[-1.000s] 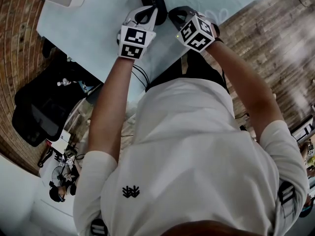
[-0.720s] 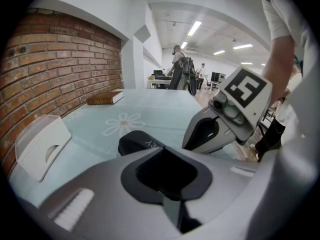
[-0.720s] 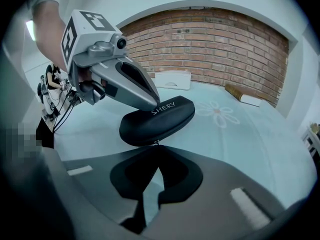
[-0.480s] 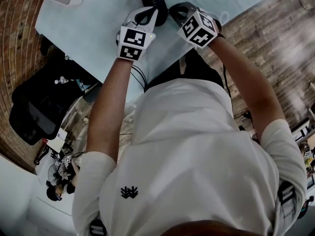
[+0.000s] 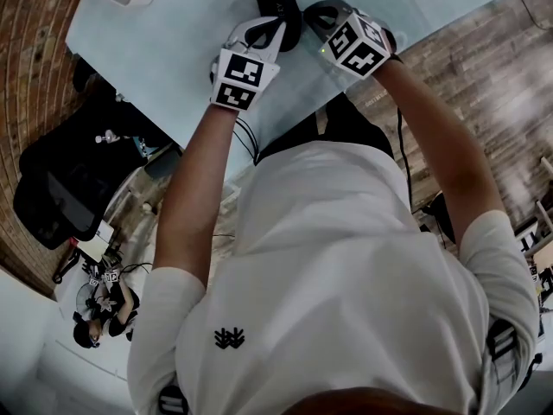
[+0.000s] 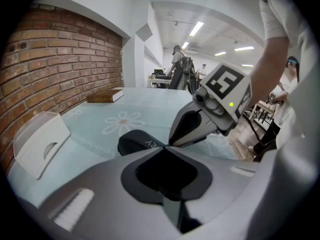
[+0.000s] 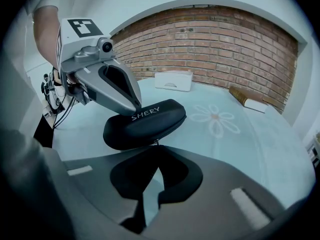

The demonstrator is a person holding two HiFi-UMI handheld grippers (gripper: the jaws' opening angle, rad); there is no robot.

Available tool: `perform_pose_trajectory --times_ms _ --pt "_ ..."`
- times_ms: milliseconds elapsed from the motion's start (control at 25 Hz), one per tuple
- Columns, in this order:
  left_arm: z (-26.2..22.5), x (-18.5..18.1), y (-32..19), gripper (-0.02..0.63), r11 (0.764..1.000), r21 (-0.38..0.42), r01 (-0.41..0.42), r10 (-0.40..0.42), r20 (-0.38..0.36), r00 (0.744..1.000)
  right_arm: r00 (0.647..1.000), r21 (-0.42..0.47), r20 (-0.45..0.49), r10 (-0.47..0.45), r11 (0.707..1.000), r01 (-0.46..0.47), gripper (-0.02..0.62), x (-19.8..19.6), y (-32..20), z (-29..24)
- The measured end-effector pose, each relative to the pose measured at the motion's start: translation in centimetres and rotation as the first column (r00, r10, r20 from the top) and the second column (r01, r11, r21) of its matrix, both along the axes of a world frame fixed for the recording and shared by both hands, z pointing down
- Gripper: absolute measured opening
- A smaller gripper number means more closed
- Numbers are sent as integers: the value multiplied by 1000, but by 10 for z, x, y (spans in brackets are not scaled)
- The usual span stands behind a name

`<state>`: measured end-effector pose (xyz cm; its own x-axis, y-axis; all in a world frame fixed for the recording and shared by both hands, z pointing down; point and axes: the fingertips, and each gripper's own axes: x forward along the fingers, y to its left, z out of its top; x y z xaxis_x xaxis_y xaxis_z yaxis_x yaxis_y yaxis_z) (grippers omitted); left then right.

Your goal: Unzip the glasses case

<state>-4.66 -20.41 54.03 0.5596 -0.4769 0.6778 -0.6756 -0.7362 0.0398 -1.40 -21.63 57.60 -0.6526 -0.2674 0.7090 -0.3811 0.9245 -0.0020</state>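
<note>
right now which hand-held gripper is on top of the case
The left hand-held gripper: its tips rest on the lid of the glasses case by the lettering. The right hand-held gripper meets its near edge, lower down.

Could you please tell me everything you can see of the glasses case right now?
The glasses case is black, oblong and rounded, matte like a fabric-covered hard shell, with white SHERY lettering. It looks closed, lying on the pale table. The left hand-held gripper presses its shut tips on top; the right hand-held gripper pinches at its zip edge.
</note>
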Motion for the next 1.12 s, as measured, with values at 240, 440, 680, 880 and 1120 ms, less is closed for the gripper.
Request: perform_pose_trajectory --times_ms 240,440,680,880,1120 --pt "0 2 -1 54 1000 0 -3 3 7 1000 1000 8 -1 -22 1000 22 0 1 -12 -2" --pt "0 4 -1 54 1000 -4 -4 4 3 1000 999 14 -6 -38 999 38 1 1 -21 -4" --pt "0 2 -2 54 1000 -6 2 -2 1 1000 998 17 -10 -58 998 58 2 -2 -31 -4" --pt "0 4 -2 54 1000 -9 4 -4 1 1000 997 26 -10 -74 997 74 2 -2 -38 -6" --pt "0 6 -1 54 1000 -11 4 -4 2 1000 996 35 -10 -92 995 93 2 -2 -46 -7"
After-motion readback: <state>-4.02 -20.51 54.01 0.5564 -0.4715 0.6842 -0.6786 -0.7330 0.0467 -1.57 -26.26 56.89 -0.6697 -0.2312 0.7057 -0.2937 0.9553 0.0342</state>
